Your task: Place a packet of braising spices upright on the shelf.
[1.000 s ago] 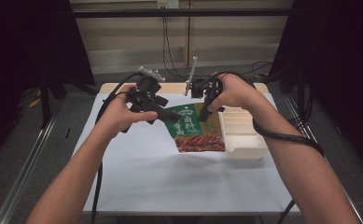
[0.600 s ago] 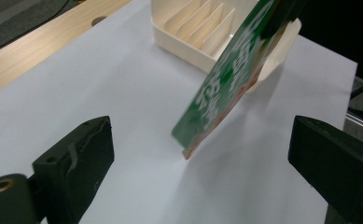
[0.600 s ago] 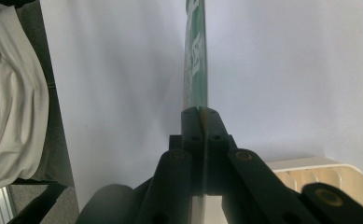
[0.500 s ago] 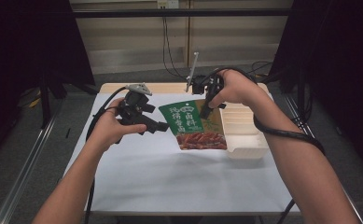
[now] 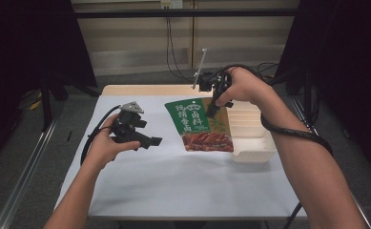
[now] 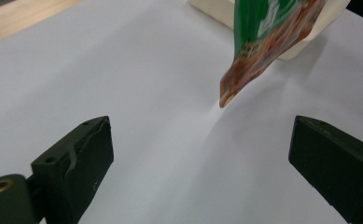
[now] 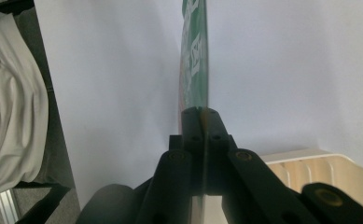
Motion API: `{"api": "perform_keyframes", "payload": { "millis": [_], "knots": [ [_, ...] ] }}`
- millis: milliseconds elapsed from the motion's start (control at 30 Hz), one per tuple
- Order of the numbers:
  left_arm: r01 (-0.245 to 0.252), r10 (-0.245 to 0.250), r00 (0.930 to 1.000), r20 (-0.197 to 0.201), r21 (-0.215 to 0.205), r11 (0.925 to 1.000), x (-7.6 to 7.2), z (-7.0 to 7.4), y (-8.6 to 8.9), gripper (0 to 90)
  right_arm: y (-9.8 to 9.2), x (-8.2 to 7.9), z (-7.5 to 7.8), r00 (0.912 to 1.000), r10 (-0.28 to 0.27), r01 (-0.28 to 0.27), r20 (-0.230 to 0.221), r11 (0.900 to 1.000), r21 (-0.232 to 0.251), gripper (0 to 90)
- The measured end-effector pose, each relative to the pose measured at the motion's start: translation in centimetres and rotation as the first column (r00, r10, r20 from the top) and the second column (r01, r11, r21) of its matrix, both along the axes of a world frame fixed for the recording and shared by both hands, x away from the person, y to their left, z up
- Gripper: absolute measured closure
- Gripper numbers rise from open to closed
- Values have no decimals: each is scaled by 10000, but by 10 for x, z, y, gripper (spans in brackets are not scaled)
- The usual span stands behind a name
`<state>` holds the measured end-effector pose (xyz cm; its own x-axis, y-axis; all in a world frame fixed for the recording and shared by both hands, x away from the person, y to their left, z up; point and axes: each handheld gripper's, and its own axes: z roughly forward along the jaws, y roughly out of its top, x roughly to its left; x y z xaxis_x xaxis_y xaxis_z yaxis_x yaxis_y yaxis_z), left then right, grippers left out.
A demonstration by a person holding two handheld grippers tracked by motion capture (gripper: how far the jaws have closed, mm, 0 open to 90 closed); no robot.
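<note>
The right tool (image 5: 212,110) is clamped on the upper edge of a green seasoning pouch (image 5: 200,125); the right gripper view shows its two jaws pressed together with the pouch (image 7: 194,56) running edge-on away from them. The pouch hangs tilted from that grip, its long axis running from the held top, at the far side of the surface (image 5: 173,181), down toward the person. Its lower, red-printed end sits just beside the white tray (image 5: 254,143), overlapping the tray's near-left wall in the high view. Whether that lower corner touches the surface cannot be told; in the left gripper view the pouch (image 6: 263,51) tapers to a corner just above or at the white sheet.

The left tool (image 5: 147,141) is held well apart from the pouch, to its left, jaws spread wide and holding nothing. It points toward the pouch's lower end, which lies ahead and between the jaw lines in its own view.

Judgement: the right hand alone controls the pouch. Any support or second grip would fall to the left tool, which must travel rightward to meet the free lower corner. The pouch is thin and flexible and is likely to swing from a single-edge grip.
</note>
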<state>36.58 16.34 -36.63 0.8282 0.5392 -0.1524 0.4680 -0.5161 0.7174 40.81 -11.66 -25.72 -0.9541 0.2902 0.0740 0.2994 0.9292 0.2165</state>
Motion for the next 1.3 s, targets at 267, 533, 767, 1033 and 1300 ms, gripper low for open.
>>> {"api": "perform_keyframes", "payload": {
  "millis": [267, 533, 767, 1033, 1300],
  "knots": [
    [-151, 149, 9999, 61, 245, 9996, -5, -23, 2, 65, -7, 4, 8, 9996, -233, 233, 138, 9997, 22, 900],
    [-138, 137, 9999, 24, 430, 9990, -6, -34, 1, 63, -15, 8, 14, 9988, -451, 453, 212, 9989, -87, 900],
    [-127, 123, 9999, 102, 406, 9991, -7, -36, 0, 64, -25, 7, 21, 9967, -731, 737, 344, 9971, -165, 900],
    [-251, 250, 9997, 31, 448, 9987, -8, -38, 2, 63, -42, 4, 27, 9928, -1117, 1114, 428, 9937, 91, 900],
    [-400, 401, 9992, -24, 319, 9987, -8, -41, 6, 63, -55, 2, 28, 9894, -1398, 1397, 402, 9902, 47, 900]
  ]
}}
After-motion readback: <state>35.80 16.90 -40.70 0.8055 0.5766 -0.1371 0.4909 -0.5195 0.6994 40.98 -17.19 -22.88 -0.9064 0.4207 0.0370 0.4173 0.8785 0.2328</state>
